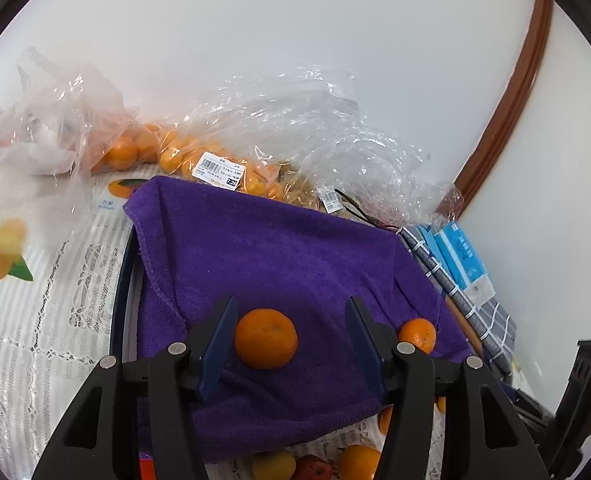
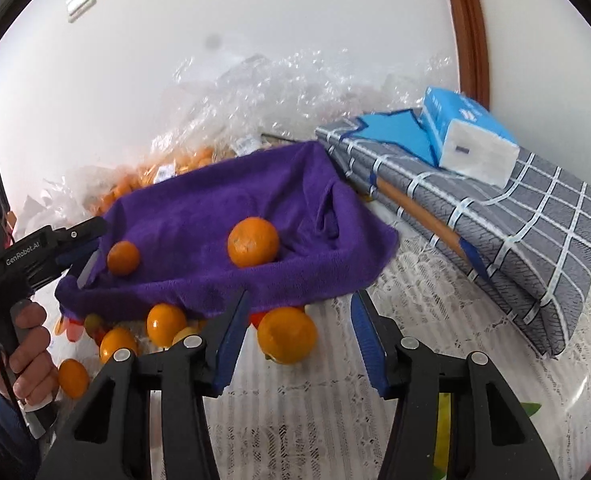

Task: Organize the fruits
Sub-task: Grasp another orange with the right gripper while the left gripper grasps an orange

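A purple towel (image 1: 279,248) lines a basket; it also shows in the right wrist view (image 2: 215,208). Two oranges lie on it: one (image 1: 265,338) between my open left fingers, and a smaller one (image 1: 417,334) to its right. In the right wrist view they are the small orange (image 2: 123,258) and the big orange (image 2: 253,242). My left gripper (image 1: 289,344) is open and empty around the first orange; it also shows in the right wrist view (image 2: 83,248). My right gripper (image 2: 299,344) is open and empty, just above a loose orange (image 2: 287,334) on the table.
Several loose oranges (image 2: 166,323) lie under the towel's front edge. Clear plastic bags of oranges (image 1: 215,164) sit against the wall. Folded grey checked cloth (image 2: 495,216) with a blue tissue pack (image 2: 467,136) lies to the right. A lace tablecloth (image 2: 335,420) covers the table.
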